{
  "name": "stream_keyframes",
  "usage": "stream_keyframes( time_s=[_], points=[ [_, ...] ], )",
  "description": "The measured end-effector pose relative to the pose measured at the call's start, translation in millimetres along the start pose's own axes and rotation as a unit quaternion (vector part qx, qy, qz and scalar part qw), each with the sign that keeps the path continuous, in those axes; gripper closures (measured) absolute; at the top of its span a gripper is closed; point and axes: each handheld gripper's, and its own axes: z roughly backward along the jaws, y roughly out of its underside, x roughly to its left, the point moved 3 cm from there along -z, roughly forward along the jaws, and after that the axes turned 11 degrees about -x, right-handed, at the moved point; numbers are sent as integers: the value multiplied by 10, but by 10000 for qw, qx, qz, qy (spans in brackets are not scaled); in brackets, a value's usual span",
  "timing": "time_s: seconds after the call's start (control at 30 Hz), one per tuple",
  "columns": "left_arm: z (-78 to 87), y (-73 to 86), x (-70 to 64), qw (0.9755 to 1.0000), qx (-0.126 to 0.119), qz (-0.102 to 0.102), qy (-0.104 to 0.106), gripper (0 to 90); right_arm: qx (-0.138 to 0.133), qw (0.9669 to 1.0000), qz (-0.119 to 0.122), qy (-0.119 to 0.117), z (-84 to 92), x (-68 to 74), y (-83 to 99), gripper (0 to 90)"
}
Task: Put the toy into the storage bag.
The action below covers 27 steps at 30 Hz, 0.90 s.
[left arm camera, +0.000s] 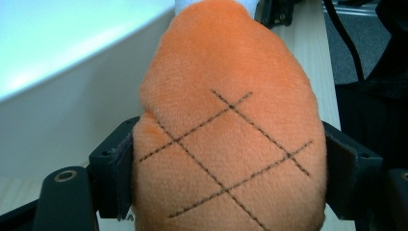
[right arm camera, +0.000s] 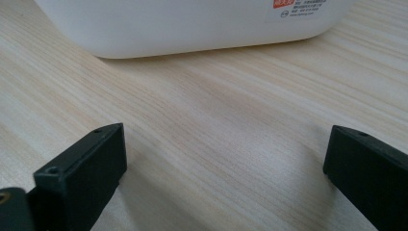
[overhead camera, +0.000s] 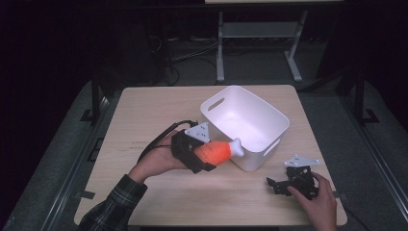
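White bin (overhead camera: 250, 126) beside bare tabletop (overhead camera: 144, 115)

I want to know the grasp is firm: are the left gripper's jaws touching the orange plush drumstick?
Touching. The left gripper view shows both black jaws of the left gripper pressed against the sides of the orange plush drumstick, no gap on either side.

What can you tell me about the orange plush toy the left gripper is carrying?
The orange plush toy looks like a soft drumstick: a plump, fuzzy orange body stitched with dark crisscross lines, ending in a white bone-shaped tip. The left gripper clamps its fat end, one jaw on each side. It is held roughly level above the table, tip pointing at the white bin and reaching its near rim; whether it touches the rim is unclear.
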Motion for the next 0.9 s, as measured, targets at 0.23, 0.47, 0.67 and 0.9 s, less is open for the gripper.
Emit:
stream_keyframes(
  time_s=[0.23,0.47,0.67,0.9],
  points=[
    [35,-134,135,9999,-112,87,-21,207,6,10000,-10,0,1,2,0,7],
    [57,-255,268,9998,-149,21,-100,207,5,10000,-10,1,1,2,0,7],
    [64,-324,362,9999,-106,28,-132,207,5,10000,-10,0,1,2,0,7],
    [77,-412,493,9997,-104,25,-215,207,8,10000,-10,-5,1,2,0,7]
  ],
)
